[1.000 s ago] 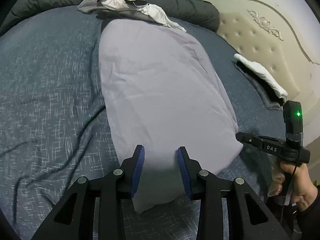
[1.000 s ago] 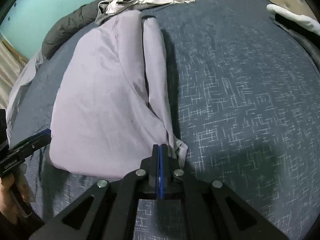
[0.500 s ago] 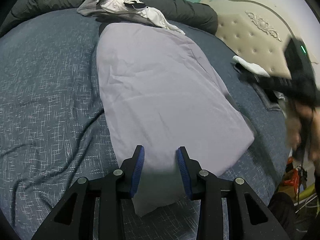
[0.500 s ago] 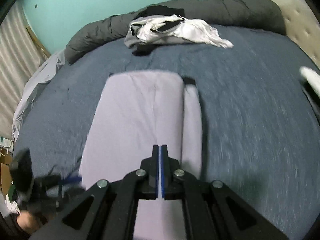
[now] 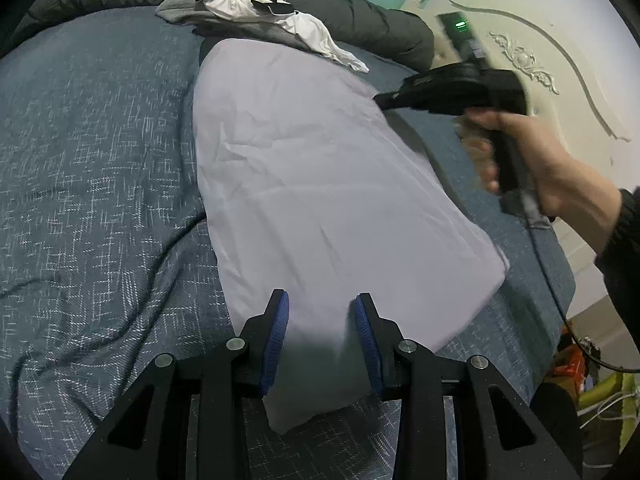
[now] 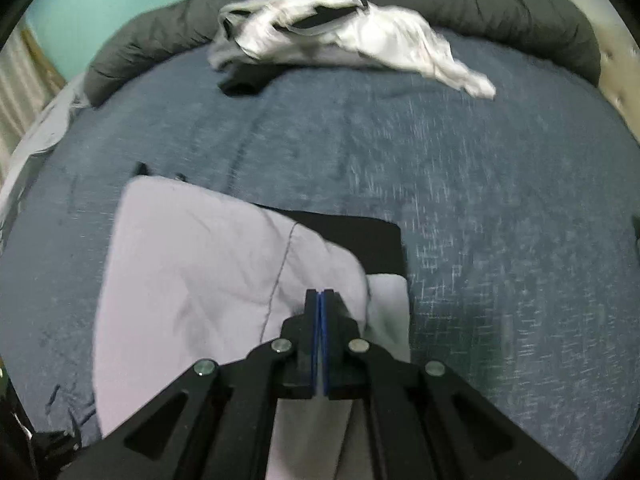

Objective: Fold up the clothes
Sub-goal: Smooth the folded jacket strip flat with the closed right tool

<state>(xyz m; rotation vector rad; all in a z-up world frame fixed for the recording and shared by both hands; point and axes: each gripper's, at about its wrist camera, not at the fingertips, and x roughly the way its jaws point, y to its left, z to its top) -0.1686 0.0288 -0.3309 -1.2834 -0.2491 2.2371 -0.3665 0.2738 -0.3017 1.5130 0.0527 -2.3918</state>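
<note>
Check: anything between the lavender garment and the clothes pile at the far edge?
Right wrist view: only bare blue bedspread between lavender garment and clothes pile.

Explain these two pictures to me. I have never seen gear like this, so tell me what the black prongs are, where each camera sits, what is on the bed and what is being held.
There is no robot here. A person holds a hand tool with two fingers in each hand, and each tool carries a wide-angle camera looking along those fingers.

The left camera's picture shows the left gripper open, its blue-padded fingers apart above the near end of a lilac garment spread on the blue bedspread. To the right is the person's right hand with the other tool.

The right camera's picture shows the right gripper shut on a lifted part of the same garment. A pile of unfolded clothes lies at the far side of the bed.
</note>
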